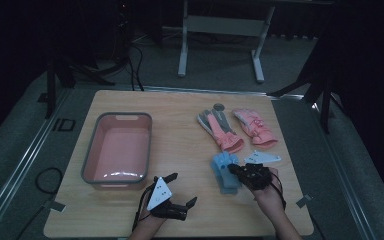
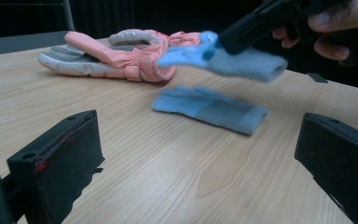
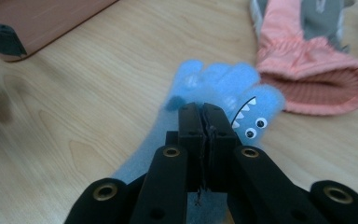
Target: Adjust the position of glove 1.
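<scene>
My right gripper [image 1: 236, 170] is shut on a blue knit glove [image 2: 242, 63] and holds it just above the table. Its fingers stick out past the closed jaws [image 3: 204, 109] in the right gripper view. A second blue glove [image 2: 214, 109] lies flat on the wooden table [image 1: 180, 120] underneath it. Both blue gloves [image 1: 225, 175] sit at the front right in the high view. My left gripper [image 1: 180, 191] rests near the front edge, open with nothing between its jaws [image 2: 198, 140], facing the gloves.
Two pink and grey winter gloves [image 1: 220, 129] [image 1: 256, 127] lie behind the blue ones at the back right. A pink tub [image 1: 87, 160] with a grey rim stands on the left. A small grey disc [image 1: 219, 106] lies near the far edge.
</scene>
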A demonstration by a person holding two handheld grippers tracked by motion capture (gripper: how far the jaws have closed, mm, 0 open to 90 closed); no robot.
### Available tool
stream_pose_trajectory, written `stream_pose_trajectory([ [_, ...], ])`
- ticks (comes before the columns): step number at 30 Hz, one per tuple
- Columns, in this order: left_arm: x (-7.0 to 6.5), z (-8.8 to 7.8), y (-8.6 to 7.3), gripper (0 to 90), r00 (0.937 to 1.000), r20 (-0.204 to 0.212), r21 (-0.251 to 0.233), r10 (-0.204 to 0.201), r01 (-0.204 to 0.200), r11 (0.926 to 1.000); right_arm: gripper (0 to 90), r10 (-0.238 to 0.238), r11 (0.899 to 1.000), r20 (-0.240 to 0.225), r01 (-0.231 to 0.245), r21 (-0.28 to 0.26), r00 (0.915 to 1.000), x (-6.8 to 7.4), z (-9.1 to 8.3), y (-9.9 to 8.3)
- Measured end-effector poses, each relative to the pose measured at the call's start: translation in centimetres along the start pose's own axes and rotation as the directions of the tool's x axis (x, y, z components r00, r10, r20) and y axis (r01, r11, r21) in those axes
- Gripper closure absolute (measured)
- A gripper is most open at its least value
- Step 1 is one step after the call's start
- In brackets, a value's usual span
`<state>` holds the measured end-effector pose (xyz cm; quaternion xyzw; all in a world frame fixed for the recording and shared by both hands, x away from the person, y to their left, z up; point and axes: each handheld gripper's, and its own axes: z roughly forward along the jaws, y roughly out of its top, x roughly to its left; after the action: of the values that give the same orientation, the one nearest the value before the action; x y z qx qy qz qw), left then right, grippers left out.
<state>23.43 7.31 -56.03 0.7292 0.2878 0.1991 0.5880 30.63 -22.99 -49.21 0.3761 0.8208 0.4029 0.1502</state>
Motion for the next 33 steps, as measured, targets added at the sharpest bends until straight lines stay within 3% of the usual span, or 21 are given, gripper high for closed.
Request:
stream_pose_trajectory([
  [12,0.0,0.1,0.0,0.7,1.0,-0.001,0.003,0.003,-0.003,1.0,87.0,0.017,0.997,-0.004,-0.016,0.081,0.9999,-0.2,2.6,-1.8],
  [22,0.0,0.0,0.0,0.7,1.0,0.001,0.003,0.001,-0.001,1.0,85.3,0.055,0.994,-0.017,-0.053,0.096,0.9983,-0.5,3.5,-2.8],
  [33,-0.1,0.1,0.0,0.7,1.0,0.001,0.004,0.006,-0.006,1.0,78.6,0.027,0.995,0.0,-0.026,0.098,0.9996,-0.3,3.8,-3.1],
])
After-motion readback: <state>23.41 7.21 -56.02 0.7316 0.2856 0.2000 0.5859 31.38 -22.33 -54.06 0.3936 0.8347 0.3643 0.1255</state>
